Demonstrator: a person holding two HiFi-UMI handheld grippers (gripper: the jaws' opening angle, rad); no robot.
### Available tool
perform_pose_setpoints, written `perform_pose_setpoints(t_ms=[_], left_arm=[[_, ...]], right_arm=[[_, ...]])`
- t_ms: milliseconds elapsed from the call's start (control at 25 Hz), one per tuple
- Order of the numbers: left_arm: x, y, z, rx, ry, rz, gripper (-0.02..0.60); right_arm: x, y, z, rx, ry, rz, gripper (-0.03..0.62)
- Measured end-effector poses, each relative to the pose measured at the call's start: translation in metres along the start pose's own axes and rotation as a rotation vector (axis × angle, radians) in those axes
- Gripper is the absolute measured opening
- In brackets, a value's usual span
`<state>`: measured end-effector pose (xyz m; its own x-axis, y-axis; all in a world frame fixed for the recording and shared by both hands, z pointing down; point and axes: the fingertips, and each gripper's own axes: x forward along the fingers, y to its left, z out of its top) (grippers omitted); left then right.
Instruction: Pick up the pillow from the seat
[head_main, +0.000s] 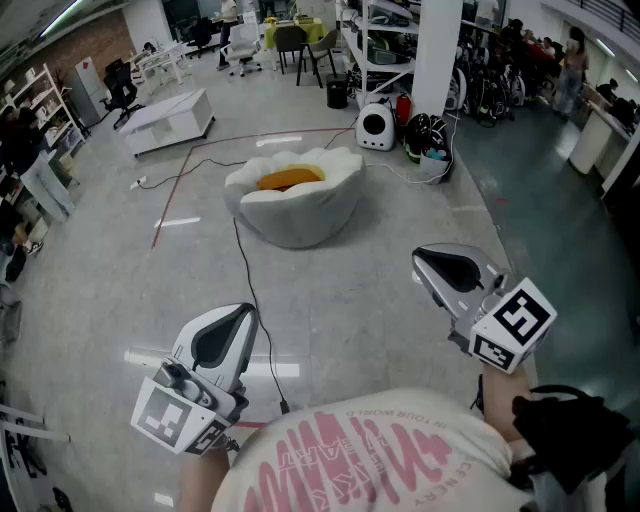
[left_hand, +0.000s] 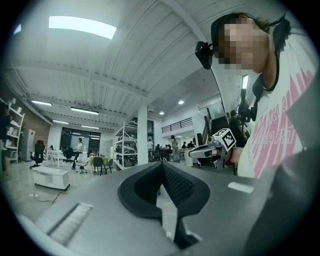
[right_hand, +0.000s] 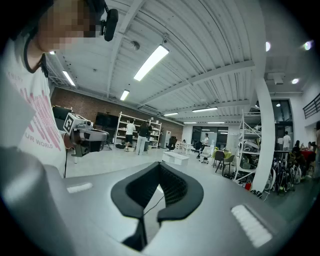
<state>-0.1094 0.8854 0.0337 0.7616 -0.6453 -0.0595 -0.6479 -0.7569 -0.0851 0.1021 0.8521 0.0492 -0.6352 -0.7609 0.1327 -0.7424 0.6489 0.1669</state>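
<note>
Bare floor (head_main: 340, 300) lies open right up to the white seat (head_main: 300, 215). Only a thin black cable (head_main: 250, 290) crosses it. A pillar (head_main: 437, 50) stands behind the seat.

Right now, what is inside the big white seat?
An orange pillow lies in the hollow of the seat. The seat's front rim covers the pillow's lower edge, so anything under the pillow cannot be seen.

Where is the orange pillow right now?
In the head view, the orange pillow lies near the top middle, inside the white shell-shaped seat, to the left of the white pillar.
</note>
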Motion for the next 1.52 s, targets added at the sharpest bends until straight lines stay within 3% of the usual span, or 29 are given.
perform_pose_setpoints(t_ms=[400, 680, 800, 880, 1080, 1240, 1520], left_arm=[[-0.028, 0.022, 0.003, 0.008, -0.017, 0.024, 0.017], [-0.036, 0.046, -0.012, 0.074, -0.02, 0.046, 0.017], [-0.029, 0.061, -0.017, 0.07, -0.021, 0.041, 0.017], [-0.019, 0.074, -0.022, 0.06, -0.02, 0.035, 0.017], [0.024, 0.124, -0.047, -0.051, 0.005, 0.056, 0.017], [0.075, 0.168, -0.043, -0.115, -0.018, 0.064, 0.017], [0.162, 0.236, -0.05, -0.08, -0.013, 0.088, 0.017]], right_arm=[[0.024, 0.022, 0.011, -0.013, -0.027, 0.016, 0.005], [0.051, 0.021, 0.007, 0.069, -0.093, 0.003, 0.009], [0.062, 0.012, 0.007, 0.127, -0.109, 0.004, 0.074], [0.072, 0.0, 0.006, 0.159, -0.12, -0.003, 0.008], [0.122, -0.042, -0.008, 0.18, -0.099, 0.02, 0.006], [0.165, -0.098, -0.005, 0.183, -0.092, 0.025, 0.006], [0.239, -0.187, -0.008, 0.238, -0.109, 0.072, 0.006]])
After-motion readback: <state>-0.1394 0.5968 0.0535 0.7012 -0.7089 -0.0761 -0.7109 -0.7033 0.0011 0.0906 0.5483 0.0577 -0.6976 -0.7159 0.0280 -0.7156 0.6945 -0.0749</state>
